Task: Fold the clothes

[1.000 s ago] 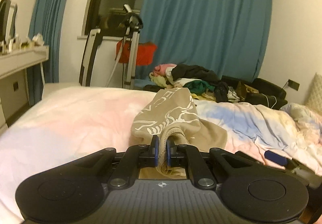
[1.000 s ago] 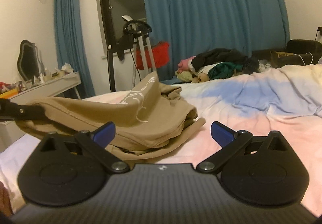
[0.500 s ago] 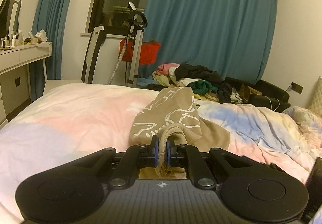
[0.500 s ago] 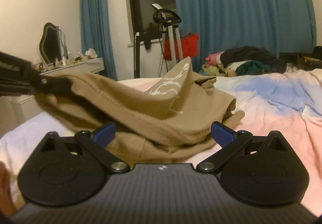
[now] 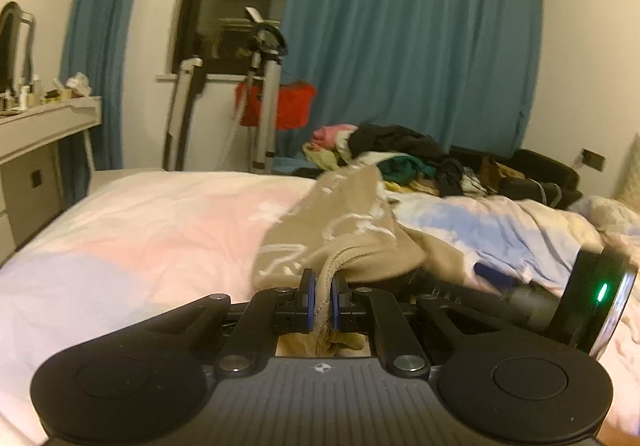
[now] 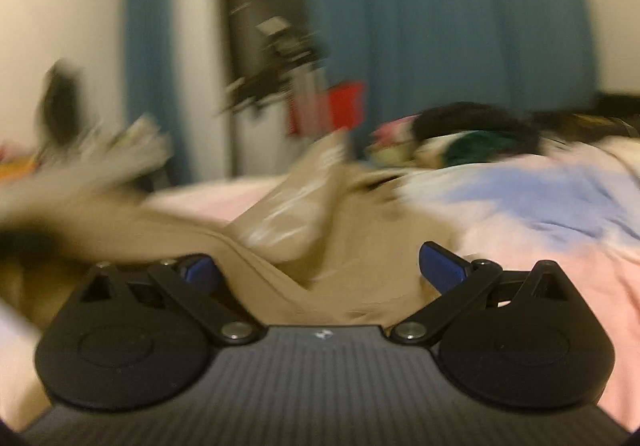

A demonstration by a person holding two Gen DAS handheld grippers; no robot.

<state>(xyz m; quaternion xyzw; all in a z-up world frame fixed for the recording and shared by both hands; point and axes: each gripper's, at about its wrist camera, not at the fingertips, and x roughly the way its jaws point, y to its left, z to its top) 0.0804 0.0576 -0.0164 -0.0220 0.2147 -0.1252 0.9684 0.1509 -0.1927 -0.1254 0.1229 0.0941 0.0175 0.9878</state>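
A tan garment with white print (image 5: 340,230) lies stretched across the pink and blue bed cover (image 5: 152,238). My left gripper (image 5: 323,290) is shut on a hem of the tan garment and holds it just above the bed. My right gripper (image 6: 320,266) is open, its blue pads (image 6: 442,266) wide apart, with the tan garment (image 6: 288,246) lying between and under the fingers. The right gripper also shows at the right of the left wrist view (image 5: 492,278), low beside the garment. The right wrist view is blurred.
A pile of mixed clothes (image 5: 392,153) sits at the far end of the bed. A tripod stand (image 5: 264,101) and a red cloth (image 5: 280,105) stand by the blue curtain. A white dresser (image 5: 36,133) is at the left.
My right gripper has moved in low over the tan garment, and it now shows beside my left gripper. The left gripper keeps its hold on the hem.
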